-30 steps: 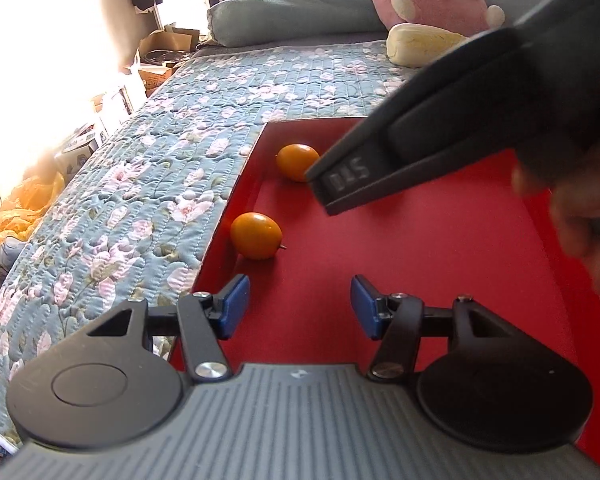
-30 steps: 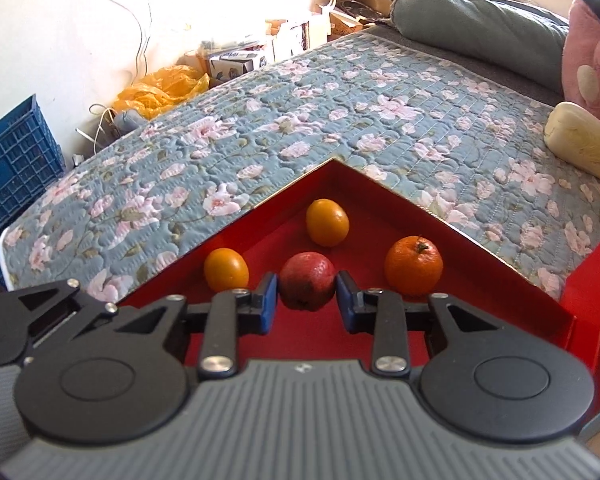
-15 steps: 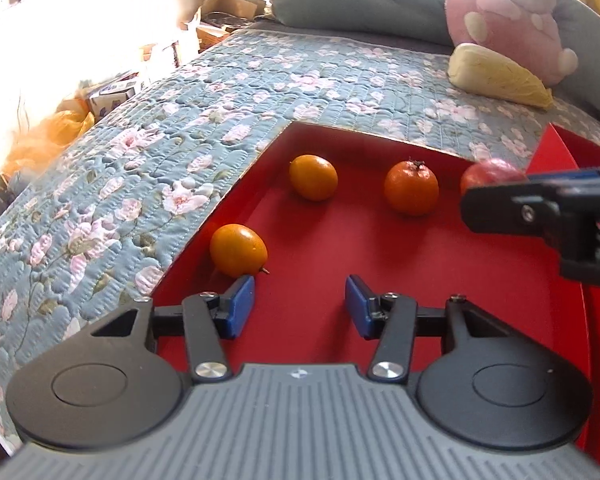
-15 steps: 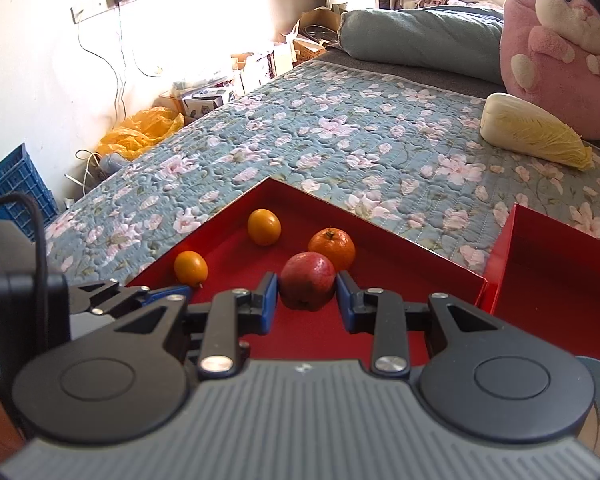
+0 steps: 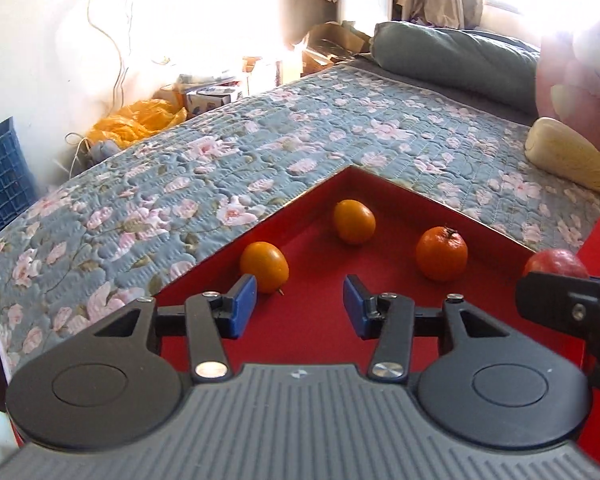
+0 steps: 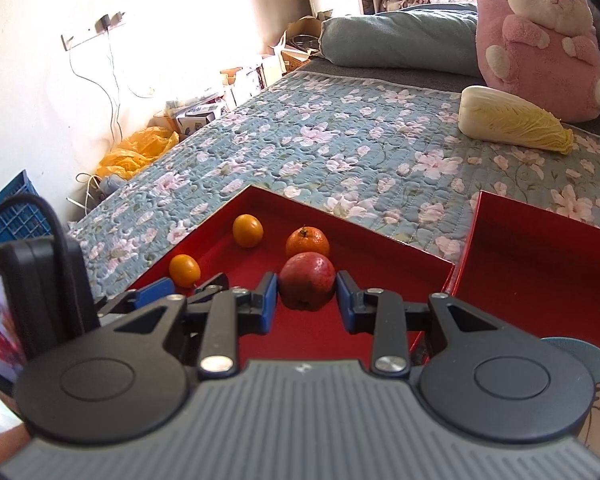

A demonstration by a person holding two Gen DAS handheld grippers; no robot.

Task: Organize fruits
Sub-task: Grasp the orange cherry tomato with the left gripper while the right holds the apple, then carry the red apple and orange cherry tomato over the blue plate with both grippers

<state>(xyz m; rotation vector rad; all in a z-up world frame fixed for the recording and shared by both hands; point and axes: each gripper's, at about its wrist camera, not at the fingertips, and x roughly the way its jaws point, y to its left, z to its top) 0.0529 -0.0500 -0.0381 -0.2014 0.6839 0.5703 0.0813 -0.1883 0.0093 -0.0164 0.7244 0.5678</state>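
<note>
My right gripper point(image 6: 306, 304) is shut on a red apple point(image 6: 307, 286) and holds it above a red tray point(image 6: 380, 256); the apple also shows at the right edge of the left wrist view point(image 5: 556, 263). In the tray lie two smooth yellow-orange fruits point(image 5: 265, 266) point(image 5: 354, 221) and a tangerine point(image 5: 442, 253). My left gripper point(image 5: 299, 306) is open and empty, low over the tray, its left fingertip point(image 5: 244, 304) just in front of the nearer yellow-orange fruit. A second red tray point(image 6: 540, 264) lies to the right.
The trays sit on a bed with a blue floral quilt point(image 6: 340, 148). A napa cabbage point(image 6: 512, 120), a pink plush rabbit point(image 6: 540, 40) and a grey pillow point(image 6: 396, 44) are at the back. A blue crate point(image 5: 4, 184) and clutter stand left of the bed.
My right gripper has lifted the apple and drawn back and to the right, toward the second tray. My left gripper has swung to face the tray corner, nearer the closest fruit.
</note>
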